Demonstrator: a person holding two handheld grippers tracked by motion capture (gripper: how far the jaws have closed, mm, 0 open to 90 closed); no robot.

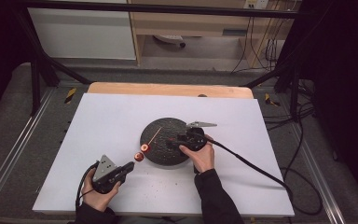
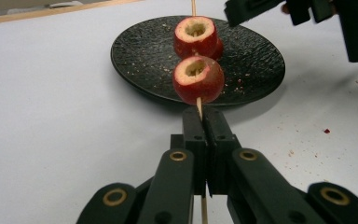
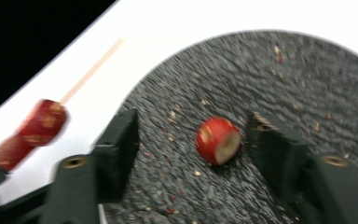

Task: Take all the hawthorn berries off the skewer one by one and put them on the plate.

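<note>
Skewer [image 2: 198, 106]: we see a thin wooden stick clamped at its lower part by the left tongs [image 2: 205, 122], its far end reaching over the black plate [image 2: 140, 51].
Fruit on the skewer: we count two red cored pieces threaded on it, the nearer one [image 2: 198, 79] just past the tong tips, the farther one [image 2: 195, 36] close behind it above the plate's near rim.
Left tongs: we see both jaws pressed together on the stick, held low over the white counter [image 1: 107, 121] beside the plate's near left edge.
Right tongs [image 3: 193, 144]: we see the jaws spread wide, straddling a loose red fruit piece [image 3: 217, 140] without touching it.
Loose fruit piece: we see it lying on its side on the plate's textured surface, cut face turned toward the right jaw.
Plate: we see it dark, round, near the counter's middle, dotted with crumbs.
Hands: we see the left hand [image 1: 98, 193] and the right hand [image 1: 202, 156] each gripping a tool.
</note>
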